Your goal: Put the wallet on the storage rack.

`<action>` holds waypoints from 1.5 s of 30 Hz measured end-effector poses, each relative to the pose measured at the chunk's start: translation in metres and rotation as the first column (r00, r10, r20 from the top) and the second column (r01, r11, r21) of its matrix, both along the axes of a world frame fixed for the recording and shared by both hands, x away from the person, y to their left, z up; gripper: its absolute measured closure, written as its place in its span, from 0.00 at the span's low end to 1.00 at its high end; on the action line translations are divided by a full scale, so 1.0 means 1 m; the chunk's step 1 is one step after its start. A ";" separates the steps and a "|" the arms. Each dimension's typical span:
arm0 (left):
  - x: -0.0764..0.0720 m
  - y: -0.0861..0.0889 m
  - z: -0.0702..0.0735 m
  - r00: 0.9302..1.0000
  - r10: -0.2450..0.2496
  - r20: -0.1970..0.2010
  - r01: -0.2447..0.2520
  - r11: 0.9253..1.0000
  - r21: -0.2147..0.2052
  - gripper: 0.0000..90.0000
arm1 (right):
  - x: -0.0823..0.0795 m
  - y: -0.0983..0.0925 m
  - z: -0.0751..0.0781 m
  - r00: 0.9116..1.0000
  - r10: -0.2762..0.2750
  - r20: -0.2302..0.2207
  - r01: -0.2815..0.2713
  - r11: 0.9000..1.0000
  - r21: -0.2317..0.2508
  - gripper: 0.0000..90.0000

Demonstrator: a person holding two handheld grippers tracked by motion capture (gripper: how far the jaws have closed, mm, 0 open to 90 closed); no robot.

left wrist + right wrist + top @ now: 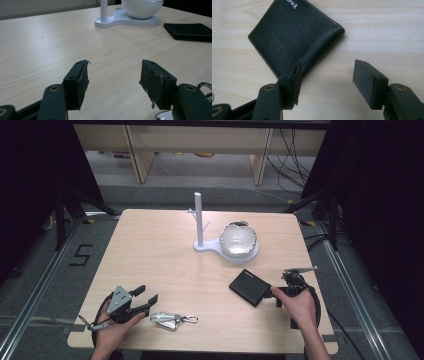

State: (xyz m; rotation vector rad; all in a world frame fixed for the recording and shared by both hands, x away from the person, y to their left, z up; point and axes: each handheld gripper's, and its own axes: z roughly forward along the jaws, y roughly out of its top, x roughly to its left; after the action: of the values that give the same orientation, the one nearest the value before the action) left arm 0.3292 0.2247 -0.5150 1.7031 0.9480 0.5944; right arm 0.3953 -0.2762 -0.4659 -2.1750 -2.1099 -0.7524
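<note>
The wallet (294, 35) lies flat on the bench (165, 255), soft and light; pinch its corner at six o'clock. Both tongs gape empty: right tongs (327, 75), left tongs (113, 80).

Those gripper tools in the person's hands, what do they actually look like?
Each hand holds a black tool. The left gripper carries a grey three-cornered plate on top, and a dark cable loops from it. The right gripper has a grey plate too, seen edge-on, with a black cable curling behind the hand. Up close, each has two blocky black jaws with worn, frayed pads and brass-coloured pivot rings. No sleeves show.
</note>
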 end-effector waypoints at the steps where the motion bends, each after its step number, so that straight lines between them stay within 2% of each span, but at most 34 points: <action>1: 0.000 -0.001 0.000 1.000 0.001 -0.001 -0.001 1.000 0.001 0.43 | 0.003 0.005 0.002 0.997 -0.040 -0.072 0.043 0.998 0.041 0.45; 3: 0.000 -0.001 0.000 1.000 0.001 -0.001 -0.001 1.000 -0.001 0.43 | 0.009 0.008 0.003 0.997 -0.044 -0.060 0.048 0.997 0.058 0.45; 4: 0.000 -0.001 0.000 1.000 0.001 0.000 -0.001 1.000 0.000 0.43 | 0.010 0.008 0.002 0.997 -0.019 -0.073 0.021 0.999 0.032 0.45; 5: 0.000 -0.001 0.000 1.000 0.001 0.000 -0.001 1.000 -0.001 0.43 | 0.012 0.011 0.004 0.996 -0.043 -0.084 0.048 0.997 0.057 0.45; 6: 0.000 -0.001 0.000 1.000 0.001 0.000 -0.001 1.000 0.000 0.43 | 0.015 0.009 0.003 0.998 -0.004 -0.056 0.006 0.999 0.034 0.45; 7: 0.000 -0.001 -0.001 1.000 0.001 -0.001 -0.001 1.000 0.001 0.43 | 0.016 0.011 0.002 0.997 -0.015 -0.071 0.017 0.999 0.028 0.45; 8: 0.000 -0.001 -0.001 1.000 0.001 -0.001 -0.001 1.000 0.001 0.43 | 0.017 0.017 0.004 0.993 -0.054 -0.102 0.060 0.996 0.058 0.45; 9: 0.000 -0.001 -0.001 1.000 0.001 -0.001 -0.001 1.000 0.001 0.43 | 0.019 0.017 0.003 0.994 -0.023 -0.108 0.028 0.999 0.044 0.45; 10: 0.000 0.000 -0.001 1.000 -0.002 -0.002 0.002 1.000 0.002 0.43 | 0.019 0.021 0.003 0.993 -0.045 -0.114 0.052 0.997 0.064 0.45; 11: 0.000 0.000 -0.001 1.000 -0.002 -0.002 0.002 1.000 0.002 0.43 | 0.021 0.020 0.001 0.994 -0.011 -0.110 0.016 0.999 0.041 0.45; 12: -0.001 0.000 -0.001 1.000 -0.001 -0.002 0.001 1.000 0.005 0.43 | 0.021 0.023 0.000 0.993 -0.043 -0.110 0.049 0.997 0.055 0.45; 13: -0.001 0.000 -0.001 1.000 -0.002 -0.002 0.002 1.000 0.004 0.43 | 0.023 0.023 -0.001 0.992 -0.029 -0.126 0.034 0.999 0.040 0.45; 17: -0.001 0.000 -0.001 1.000 -0.002 0.000 0.002 1.000 0.002 0.43 | 0.024 0.023 -0.003 0.992 -0.010 -0.124 0.016 0.999 0.052 0.45; 18: 0.000 0.000 -0.001 1.000 -0.001 0.001 0.001 1.000 0.000 0.43 | 0.026 0.025 -0.002 0.989 -0.025 -0.148 0.032 0.998 0.051 0.45; 21: 0.000 0.000 -0.001 1.000 0.000 0.000 0.000 1.000 0.002 0.43 | 0.028 0.029 -0.003 0.986 -0.031 -0.163 0.040 0.998 0.054 0.45; 23: -0.001 0.000 -0.001 1.000 -0.002 0.000 0.002 1.000 0.003 0.43 | 0.028 0.030 -0.005 0.986 -0.045 -0.158 0.053 0.998 0.046 0.45; 25: -0.001 0.000 -0.001 1.000 -0.002 0.001 0.002 1.000 0.003 0.43 | 0.030 0.030 -0.008 0.989 -0.027 -0.149 0.032 0.999 0.033 0.45; 26: -0.001 0.000 -0.001 1.000 -0.004 0.001 0.004 1.000 0.002 0.43 | 0.030 0.031 -0.008 0.986 -0.048 -0.161 0.054 0.998 0.031 0.45; 27: -0.001 0.000 -0.001 1.000 -0.004 0.001 0.004 1.000 0.002 0.43 | 0.031 0.031 -0.007 0.983 -0.044 -0.179 0.052 0.998 0.039 0.45; 29: -0.001 0.000 -0.001 1.000 -0.002 0.000 0.002 1.000 0.003 0.43 | 0.031 0.032 -0.006 0.981 -0.052 -0.186 0.060 0.997 0.042 0.45; 30: -0.001 -0.001 -0.001 1.000 -0.002 -0.001 0.002 1.000 0.003 0.43 | 0.033 0.031 -0.008 0.985 -0.025 -0.171 0.028 0.999 0.018 0.45; 31: -0.001 -0.001 -0.001 1.000 -0.003 -0.002 0.003 1.000 0.001 0.43 | 0.033 0.031 -0.008 0.985 -0.025 -0.171 0.028 0.999 0.018 0.45; 32: -0.001 -0.001 -0.001 1.000 -0.002 -0.005 0.002 1.000 0.006 0.43 | 0.033 0.035 -0.005 0.976 -0.070 -0.207 0.080 0.996 0.043 0.46; 33: -0.001 -0.001 -0.001 1.000 -0.003 -0.004 0.003 1.000 0.006 0.43 | 0.035 0.035 -0.006 0.980 -0.045 -0.192 0.046 0.999 0.006 0.46; 36: -0.001 -0.001 -0.001 1.000 -0.010 0.001 0.010 1.000 0.005 0.43 | 0.036 0.038 -0.005 0.975 -0.063 -0.212 0.067 0.998 0.013 0.46; 37: -0.001 -0.001 -0.001 1.000 -0.008 -0.001 0.008 1.000 0.008 0.43 | 0.038 0.041 -0.005 0.975 -0.058 -0.216 0.056 0.998 -0.018 0.46; 40: -0.001 -0.002 -0.002 1.000 -0.010 -0.001 0.010 1.000 0.006 0.43 | 0.039 0.043 -0.005 0.972 -0.063 -0.226 0.057 0.998 -0.034 0.46; 41: -0.001 -0.002 -0.002 1.000 -0.010 -0.002 0.010 1.000 0.007 0.43 | 0.040 0.042 -0.005 0.973 -0.041 -0.226 0.030 0.998 -0.049 0.46; 42: -0.001 -0.002 -0.002 1.000 -0.010 -0.003 0.010 1.000 0.006 0.43 | 0.041 0.044 -0.004 0.970 -0.068 -0.234 0.063 0.998 -0.029 0.46; 43: -0.002 -0.002 -0.002 1.000 -0.011 -0.003 0.011 1.000 0.006 0.43 | 0.041 0.045 -0.006 0.973 -0.072 -0.218 0.064 0.997 -0.044 0.46; 45: -0.001 -0.002 -0.002 1.000 -0.014 0.000 0.014 1.000 0.004 0.43 | 0.042 0.046 -0.005 0.970 -0.068 -0.233 0.057 0.997 -0.055 0.47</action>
State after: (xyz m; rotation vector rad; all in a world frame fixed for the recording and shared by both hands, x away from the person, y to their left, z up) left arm 0.3281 0.2223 -0.5173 1.7118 0.9346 0.5867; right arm 0.4373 -0.2303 -0.4708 -2.2360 -1.9712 -0.4257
